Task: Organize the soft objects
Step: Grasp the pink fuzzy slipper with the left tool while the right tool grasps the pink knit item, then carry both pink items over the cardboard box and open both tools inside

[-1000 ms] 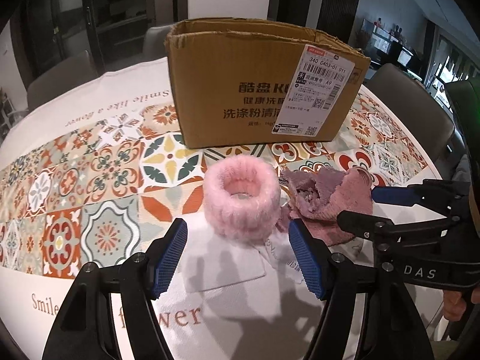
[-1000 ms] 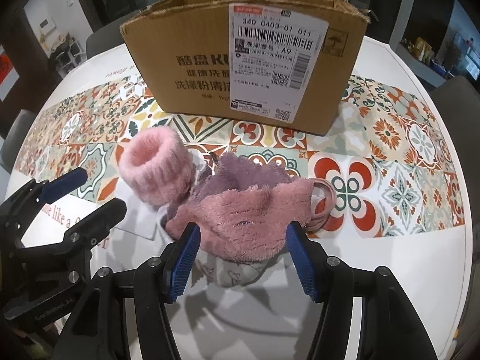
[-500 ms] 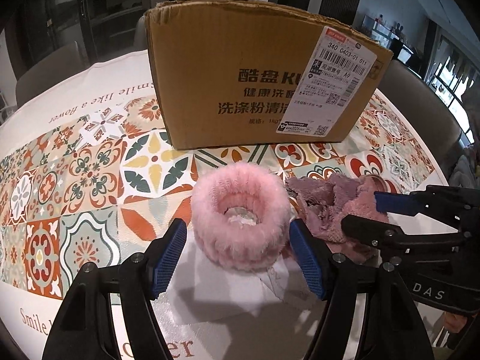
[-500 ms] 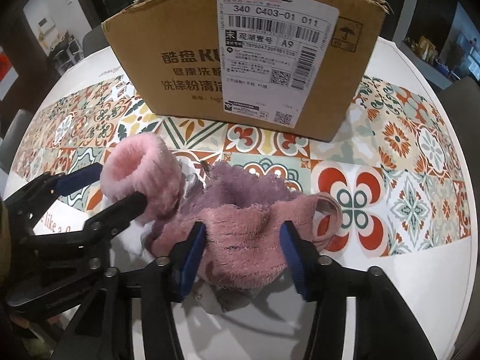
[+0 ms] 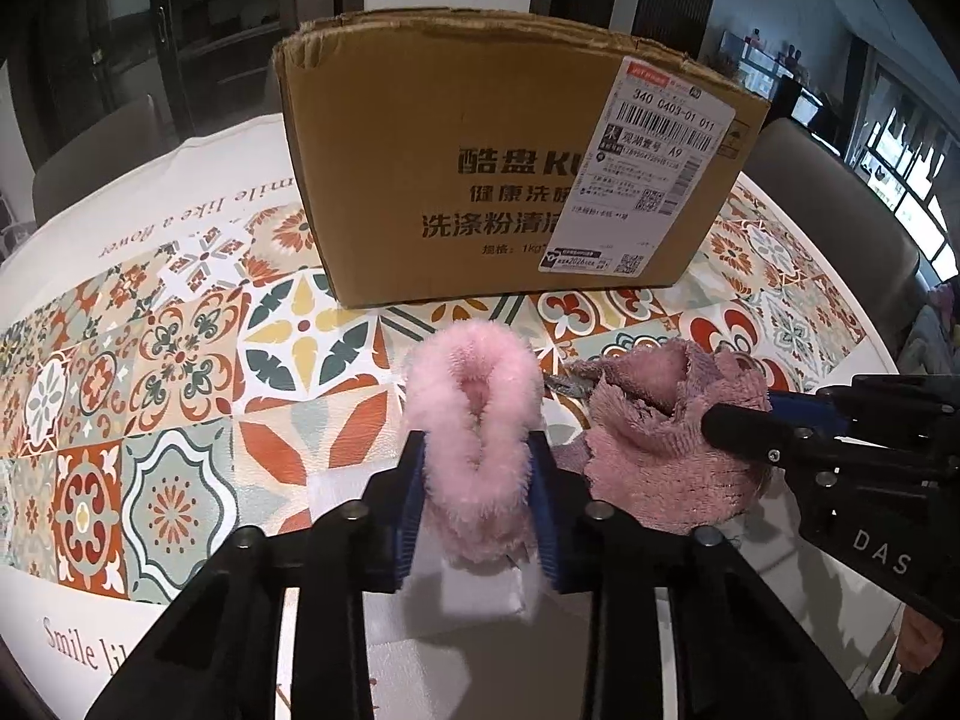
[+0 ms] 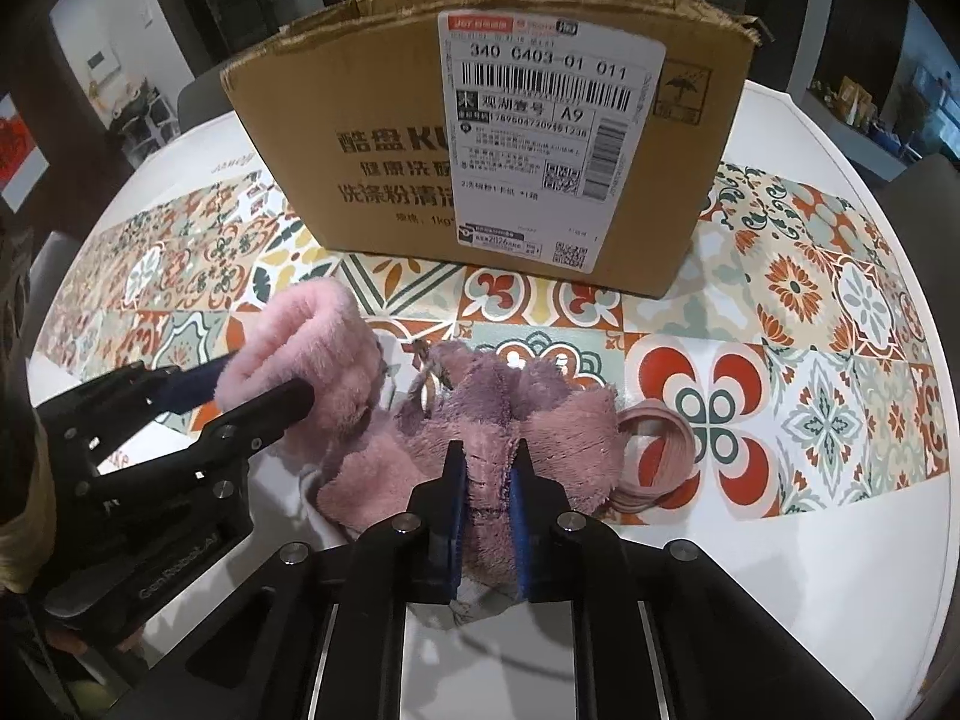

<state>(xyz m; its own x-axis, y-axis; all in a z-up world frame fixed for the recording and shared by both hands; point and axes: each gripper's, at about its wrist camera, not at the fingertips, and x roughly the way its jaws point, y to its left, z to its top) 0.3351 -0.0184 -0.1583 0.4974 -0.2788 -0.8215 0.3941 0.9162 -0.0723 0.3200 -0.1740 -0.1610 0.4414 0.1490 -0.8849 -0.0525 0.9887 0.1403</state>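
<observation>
My left gripper (image 5: 477,450) is shut on a fluffy light-pink ring-shaped headband (image 5: 474,396), squeezing it flat; it also shows in the right wrist view (image 6: 300,354). My right gripper (image 6: 487,459) is shut on a dusty-pink plush cloth (image 6: 528,420) with a purple part behind; the cloth also shows in the left wrist view (image 5: 660,456), with the right gripper (image 5: 756,414) on its right side. A brown cardboard box (image 5: 510,180) with a white shipping label stands just behind both items, also in the right wrist view (image 6: 480,138).
A round table with a patterned tile cloth (image 5: 180,372) carries everything. A pink elastic loop (image 6: 657,450) lies at the cloth's right. White paper (image 5: 480,594) lies under the headband. Chairs (image 5: 840,204) stand around the table's far side.
Both grippers moved forward and closed: the left onto the pink headband, squashing it, the right onto the plush cloth. Both were open a second ago.
</observation>
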